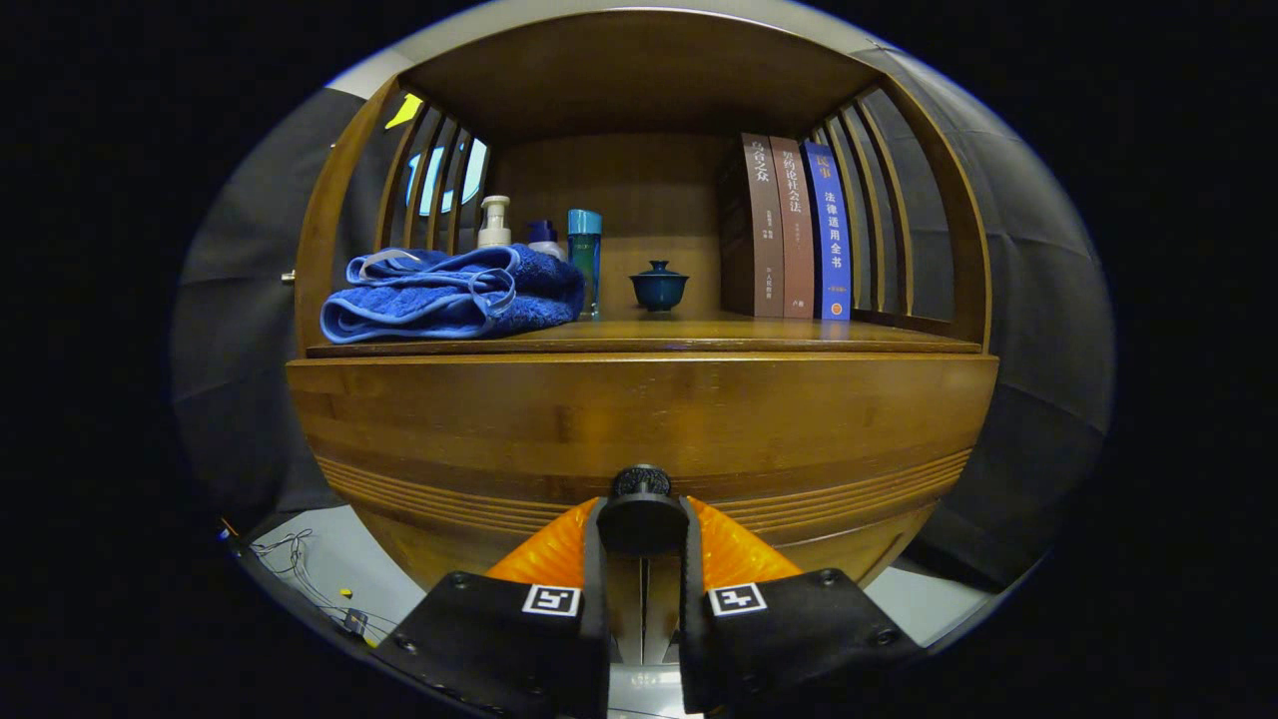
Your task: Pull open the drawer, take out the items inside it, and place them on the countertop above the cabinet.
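Note:
A wooden cabinet fills the scene, with its drawer front (639,419) closed and flush below the countertop (649,338). A round black knob (641,507) sticks out of the drawer's lower middle. My gripper (642,524) has its orange fingers (544,549) pressed on either side of this knob, shut on it. The drawer's inside is hidden.
On the countertop lie a folded blue towel (454,292), a pump bottle (493,222), a teal bottle (585,255), a small lidded blue cup (659,286) and three upright books (794,230). Slatted wooden sides close the shelf left and right. Cables (300,569) lie on the floor at lower left.

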`<state>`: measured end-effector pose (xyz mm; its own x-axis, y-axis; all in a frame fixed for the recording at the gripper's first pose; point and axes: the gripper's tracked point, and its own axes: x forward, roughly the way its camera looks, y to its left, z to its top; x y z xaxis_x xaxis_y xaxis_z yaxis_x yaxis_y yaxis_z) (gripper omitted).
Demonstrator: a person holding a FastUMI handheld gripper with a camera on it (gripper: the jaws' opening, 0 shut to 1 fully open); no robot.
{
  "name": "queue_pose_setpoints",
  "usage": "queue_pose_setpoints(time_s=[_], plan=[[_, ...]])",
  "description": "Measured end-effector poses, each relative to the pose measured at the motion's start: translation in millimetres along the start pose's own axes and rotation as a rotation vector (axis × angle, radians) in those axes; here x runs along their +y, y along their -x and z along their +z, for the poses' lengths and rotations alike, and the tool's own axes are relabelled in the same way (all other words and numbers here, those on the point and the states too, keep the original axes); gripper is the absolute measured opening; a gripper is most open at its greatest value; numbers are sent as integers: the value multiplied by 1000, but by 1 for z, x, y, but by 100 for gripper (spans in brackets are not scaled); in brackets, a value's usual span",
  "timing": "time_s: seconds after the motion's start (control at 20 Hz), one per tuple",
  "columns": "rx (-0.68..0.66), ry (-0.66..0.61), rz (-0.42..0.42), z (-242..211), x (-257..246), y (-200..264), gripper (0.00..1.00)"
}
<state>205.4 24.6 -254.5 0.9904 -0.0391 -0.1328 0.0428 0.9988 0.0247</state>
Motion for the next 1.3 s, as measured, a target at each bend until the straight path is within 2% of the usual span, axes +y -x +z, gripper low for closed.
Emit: queue_pose_setpoints(time_s=[0.75,1.3], plan=[[22,0,10,-24,-2,124,32],[43,7,21,-39,-2,154,32]])
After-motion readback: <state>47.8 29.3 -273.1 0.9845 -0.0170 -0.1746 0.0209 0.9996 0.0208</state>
